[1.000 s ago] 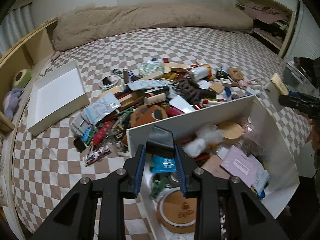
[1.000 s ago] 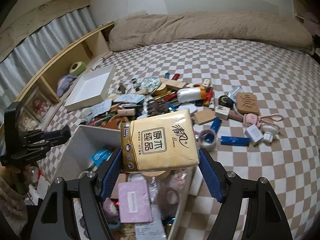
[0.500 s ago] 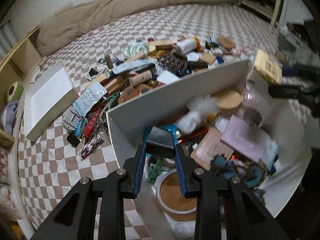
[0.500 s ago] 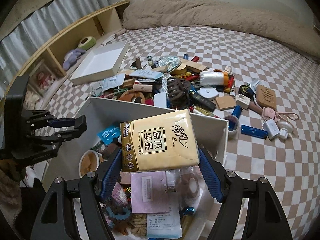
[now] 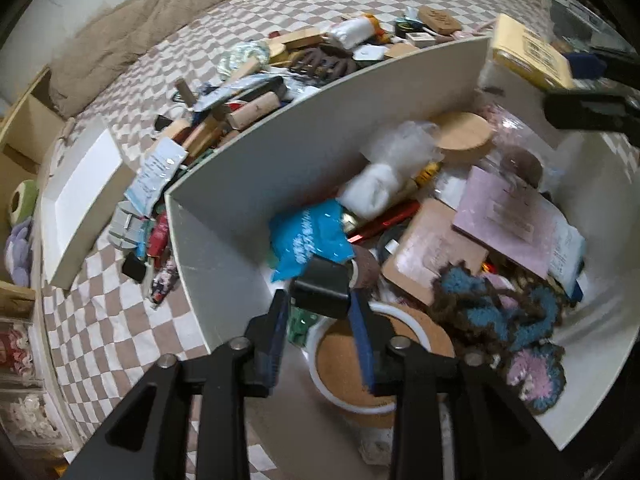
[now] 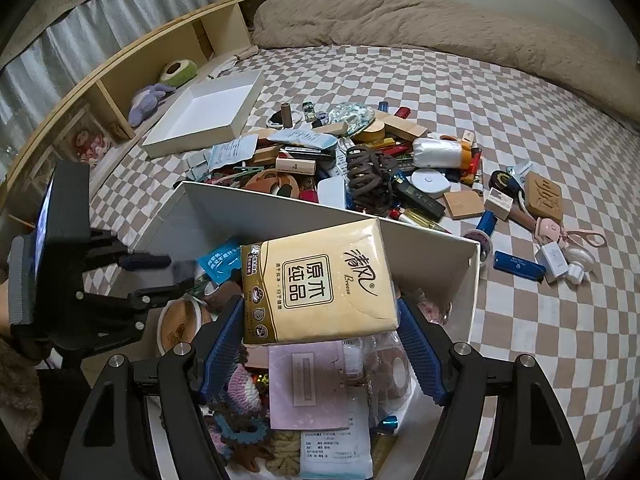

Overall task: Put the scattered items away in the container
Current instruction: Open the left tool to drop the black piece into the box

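A white box [image 5: 280,148] [image 6: 280,212] stands on the checkered bed, holding several items. My left gripper [image 5: 320,300] is shut on a small black block [image 5: 320,290], held over the box's near-left corner above a blue packet [image 5: 308,240]. It also shows in the right wrist view [image 6: 160,276]. My right gripper [image 6: 320,320] is shut on a yellow tissue pack [image 6: 316,280], held above the box. The pack also shows in the left wrist view [image 5: 524,54]. A pile of scattered items [image 6: 360,160] lies on the bed behind the box.
A white box lid [image 6: 208,116] [image 5: 76,200] lies on the bed to the left of the pile. A wooden shelf [image 6: 120,80] runs along the left side with plush toys. A beige blanket [image 6: 440,28] lies at the far end.
Both grippers have moved forward and down over the box. The black block now hangs lower inside the near-left corner. The tissue pack is now above the box's contents.
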Action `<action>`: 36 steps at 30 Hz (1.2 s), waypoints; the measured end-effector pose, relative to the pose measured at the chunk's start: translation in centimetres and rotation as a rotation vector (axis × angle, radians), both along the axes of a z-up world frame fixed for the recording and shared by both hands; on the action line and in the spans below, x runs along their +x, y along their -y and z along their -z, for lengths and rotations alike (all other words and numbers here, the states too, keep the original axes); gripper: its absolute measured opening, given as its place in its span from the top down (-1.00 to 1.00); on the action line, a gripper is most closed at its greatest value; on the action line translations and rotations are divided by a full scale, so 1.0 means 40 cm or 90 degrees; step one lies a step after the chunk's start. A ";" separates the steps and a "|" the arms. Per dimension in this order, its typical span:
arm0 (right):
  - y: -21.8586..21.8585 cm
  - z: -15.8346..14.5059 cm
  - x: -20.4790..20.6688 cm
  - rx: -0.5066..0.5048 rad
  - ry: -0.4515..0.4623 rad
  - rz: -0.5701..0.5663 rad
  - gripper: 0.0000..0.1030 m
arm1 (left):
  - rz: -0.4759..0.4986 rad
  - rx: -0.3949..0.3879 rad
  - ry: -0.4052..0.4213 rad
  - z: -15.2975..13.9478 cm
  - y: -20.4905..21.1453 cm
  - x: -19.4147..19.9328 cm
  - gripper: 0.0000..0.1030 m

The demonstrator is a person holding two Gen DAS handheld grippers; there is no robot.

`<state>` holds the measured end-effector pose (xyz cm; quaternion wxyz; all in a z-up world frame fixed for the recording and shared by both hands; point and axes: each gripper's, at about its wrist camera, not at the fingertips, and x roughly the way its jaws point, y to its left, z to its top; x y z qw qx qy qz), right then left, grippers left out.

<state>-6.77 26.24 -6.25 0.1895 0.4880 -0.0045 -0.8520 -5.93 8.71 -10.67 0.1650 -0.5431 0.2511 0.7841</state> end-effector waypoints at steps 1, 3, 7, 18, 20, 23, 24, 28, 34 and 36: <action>0.001 0.000 0.001 0.000 0.000 -0.001 -0.47 | -0.005 -0.006 -0.009 -0.001 0.000 -0.004 -0.11; 0.003 -0.001 0.002 0.000 0.000 -0.002 -0.47 | -0.011 -0.014 -0.026 -0.006 0.002 -0.010 -0.30; 0.004 -0.001 0.004 0.000 0.000 -0.003 -0.47 | -0.021 -0.009 -0.029 -0.011 0.007 -0.023 -0.31; -0.002 0.005 0.005 -0.003 0.006 -0.004 -0.47 | -0.006 -0.079 -0.068 0.022 -0.027 -0.044 -0.65; -0.002 0.004 0.006 -0.004 0.006 -0.004 -0.47 | 0.002 -0.107 -0.080 0.033 -0.039 -0.052 -0.66; -0.004 0.001 0.006 -0.007 0.005 -0.005 -0.47 | 0.028 -0.168 -0.106 0.051 -0.060 -0.057 -0.68; -0.004 -0.001 0.007 -0.008 0.004 -0.005 -0.47 | 0.036 -0.186 -0.112 0.057 -0.064 -0.057 -0.69; -0.004 -0.004 0.010 -0.008 0.002 -0.007 -0.47 | 0.084 -0.282 -0.138 0.091 -0.082 -0.041 -0.74; -0.005 -0.006 0.011 -0.011 0.002 -0.007 -0.47 | 0.160 -0.413 -0.162 0.134 -0.078 -0.006 -0.97; -0.005 -0.007 0.014 -0.009 0.001 -0.010 -0.47 | 0.152 -0.390 -0.159 0.118 -0.073 -0.010 -0.97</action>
